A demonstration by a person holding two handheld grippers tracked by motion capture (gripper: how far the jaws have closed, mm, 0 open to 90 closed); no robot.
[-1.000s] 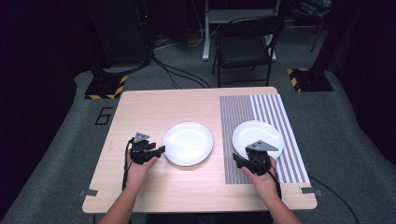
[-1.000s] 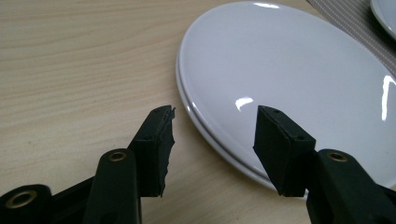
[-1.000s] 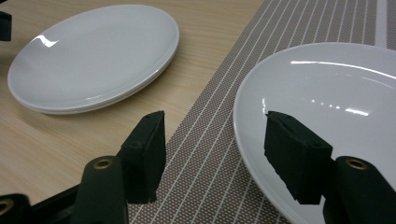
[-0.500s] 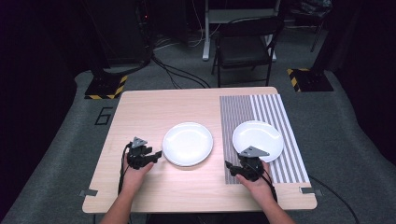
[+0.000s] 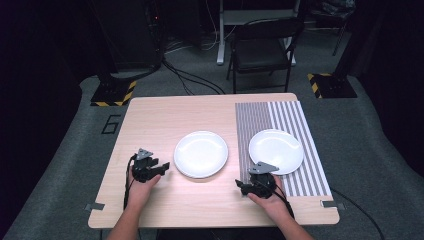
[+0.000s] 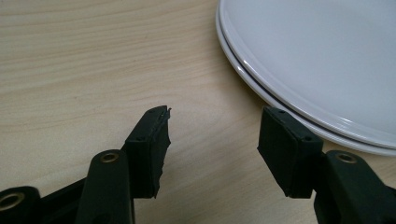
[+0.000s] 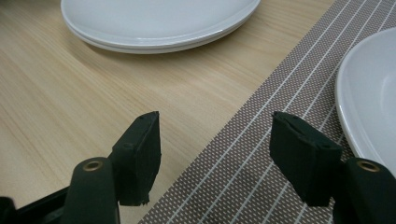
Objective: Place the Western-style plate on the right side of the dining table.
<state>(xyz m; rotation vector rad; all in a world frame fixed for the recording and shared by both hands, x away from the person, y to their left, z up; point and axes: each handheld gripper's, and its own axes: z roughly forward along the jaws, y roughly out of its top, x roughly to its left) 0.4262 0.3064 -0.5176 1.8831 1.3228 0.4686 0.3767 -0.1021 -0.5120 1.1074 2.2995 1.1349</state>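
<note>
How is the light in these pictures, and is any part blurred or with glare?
High view: the table is brightly lit and the room behind is dark. Left gripper view: sharp wood grain, soft sheen on the plate. Right gripper view: the striped mat is sharp, the far plate slightly soft.

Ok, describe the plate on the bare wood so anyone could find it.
On the wooden table, look left of the striped placemat. The white plate sits mid-table on bare wood, nearest the left claw. Unlike the plate on the mat, it looks like two stacked.
</note>
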